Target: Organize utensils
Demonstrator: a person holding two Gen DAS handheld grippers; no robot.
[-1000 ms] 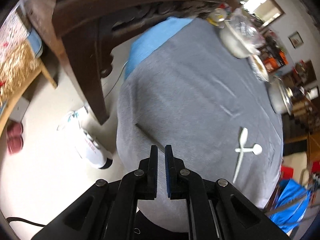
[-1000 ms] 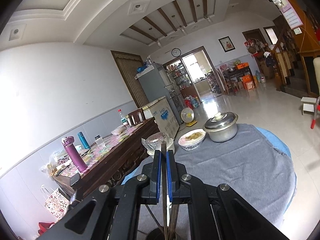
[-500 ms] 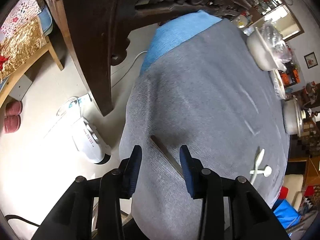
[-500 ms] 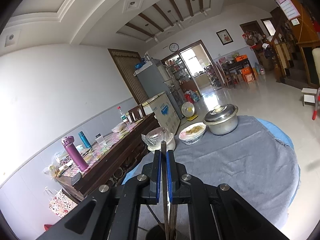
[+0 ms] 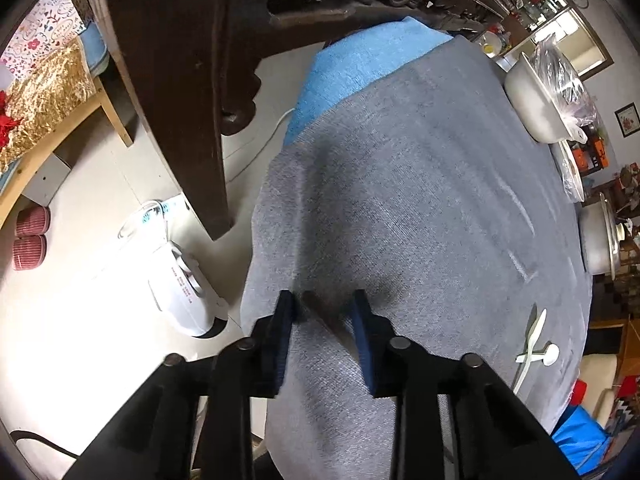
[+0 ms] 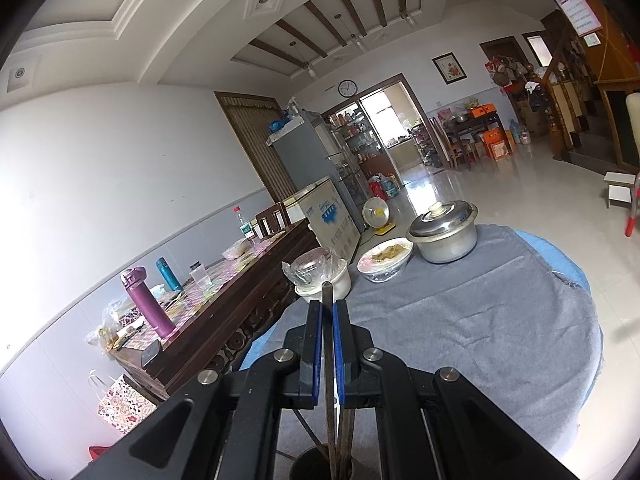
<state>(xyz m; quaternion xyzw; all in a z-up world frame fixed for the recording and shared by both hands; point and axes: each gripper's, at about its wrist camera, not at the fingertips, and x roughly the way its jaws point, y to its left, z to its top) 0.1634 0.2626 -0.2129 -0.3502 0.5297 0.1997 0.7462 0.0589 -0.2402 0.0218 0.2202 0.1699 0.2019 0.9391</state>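
Note:
A dark chopstick (image 5: 322, 314) lies on the grey tablecloth (image 5: 420, 200), near its left edge. My left gripper (image 5: 323, 309) points down at the cloth and straddles this chopstick. Its jaws are closing, and a gap still shows on each side of the stick. Two white spoons (image 5: 535, 345) lie crossed far to the right on the cloth. My right gripper (image 6: 328, 308) is shut on another dark chopstick (image 6: 327, 296), which stands upright between the pads. Its lower end reaches into a dark holder (image 6: 320, 462) with more sticks.
At the far side of the cloth stand a lidded metal pot (image 6: 444, 232), a covered bowl of food (image 6: 385, 258) and a white bowl under plastic wrap (image 6: 320, 276). A dark wooden table (image 5: 168, 60) stands close on the left. A white appliance (image 5: 186, 292) sits on the floor.
My left gripper went from shut to open and sank to the cloth, so the chopstick now lies between its fingers; the gap has since narrowed. The right gripper kept still.

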